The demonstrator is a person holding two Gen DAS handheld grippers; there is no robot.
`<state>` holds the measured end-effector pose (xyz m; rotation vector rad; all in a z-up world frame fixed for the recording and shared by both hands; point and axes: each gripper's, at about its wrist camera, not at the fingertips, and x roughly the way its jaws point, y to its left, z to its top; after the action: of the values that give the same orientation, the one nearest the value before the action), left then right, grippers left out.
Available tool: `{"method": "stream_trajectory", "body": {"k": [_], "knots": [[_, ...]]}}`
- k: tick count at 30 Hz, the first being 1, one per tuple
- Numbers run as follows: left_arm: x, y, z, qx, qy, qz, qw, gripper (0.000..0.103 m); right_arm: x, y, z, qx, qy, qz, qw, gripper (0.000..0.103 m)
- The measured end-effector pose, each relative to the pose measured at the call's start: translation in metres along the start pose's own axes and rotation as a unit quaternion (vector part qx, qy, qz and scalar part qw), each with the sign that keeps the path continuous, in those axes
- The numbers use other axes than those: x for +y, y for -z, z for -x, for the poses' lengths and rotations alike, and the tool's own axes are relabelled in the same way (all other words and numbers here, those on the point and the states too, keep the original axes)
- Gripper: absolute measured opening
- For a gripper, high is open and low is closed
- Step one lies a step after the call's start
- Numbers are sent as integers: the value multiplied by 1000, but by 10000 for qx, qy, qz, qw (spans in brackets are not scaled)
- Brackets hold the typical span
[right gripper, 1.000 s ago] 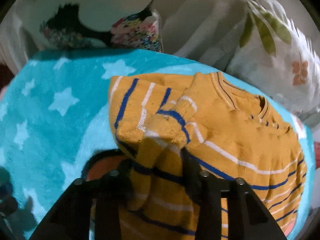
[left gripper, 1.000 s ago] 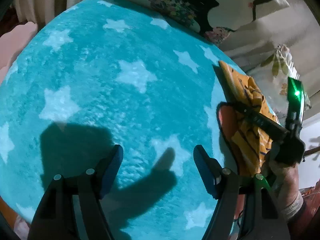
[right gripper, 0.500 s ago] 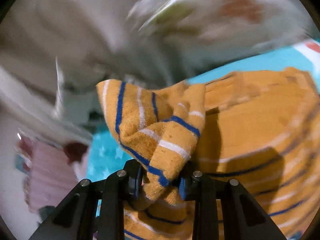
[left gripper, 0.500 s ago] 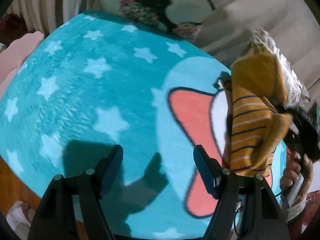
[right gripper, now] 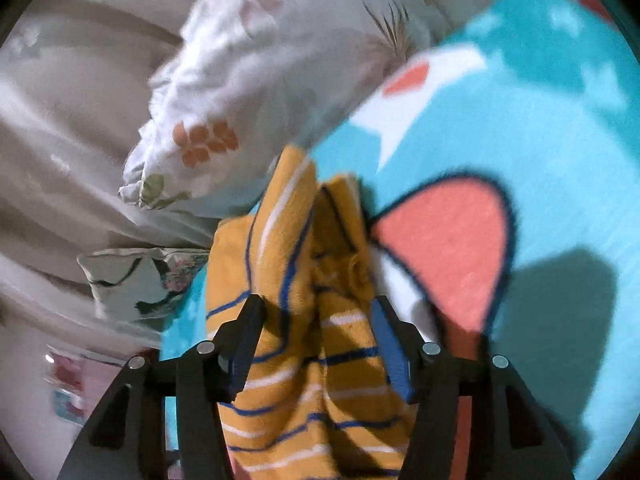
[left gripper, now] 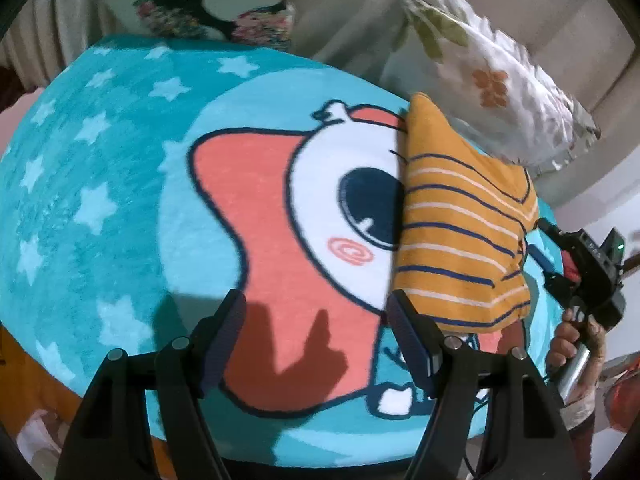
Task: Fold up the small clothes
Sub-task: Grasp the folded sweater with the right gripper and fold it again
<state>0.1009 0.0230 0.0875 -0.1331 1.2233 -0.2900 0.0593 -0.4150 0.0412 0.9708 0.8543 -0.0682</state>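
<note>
The right gripper has just been opening, its jaws apart around the mustard-yellow knit sweater with blue and white stripes (fabric between them, unpinched). At lower centre of its own view, the left gripper gapes empty over the teal star-patterned fleece blanket.

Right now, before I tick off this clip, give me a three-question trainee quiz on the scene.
1. True or false: the left gripper holds the striped sweater.
2. Which colours stripe the mustard sweater? A) navy and white B) red and green C) black and pink
3. Fill in: the right gripper, jaws just opened, has the sweater ____ its fingers.

Key: 1 false, its jaws are open over the cartoon blanket. 2 A. 3 between; the pads no longer look pressed on it.
</note>
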Motion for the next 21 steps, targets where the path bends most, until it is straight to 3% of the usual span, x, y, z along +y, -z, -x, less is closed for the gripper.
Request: {"method": "stream_trajectory", "body": {"k": [4,8,10,13,17,21], "knots": [[-22,-4,-4,-29,8,-223,9997,72,10,-9,22,-157,151,538,9983,61],[-51,-9,-10,-60,86,-526,9986,72,25,-7,14,-101,201,1007,9947,59],[-65,-8,-13,-32,155,-700,9974,72,33,-9,4,-24,284,1240,9919,34],[-80,-4,-16,2,153,-905,9958,72,41,-20,-23,205,607,1597,9851,24],[-86,0,-17,15,74,-950,9954,72,44,-48,-51,349,824,1621,9827,23],[-77,3,-18,108,40,-730,9973,72,44,-67,-91,886,852,1532,9805,27]]}}
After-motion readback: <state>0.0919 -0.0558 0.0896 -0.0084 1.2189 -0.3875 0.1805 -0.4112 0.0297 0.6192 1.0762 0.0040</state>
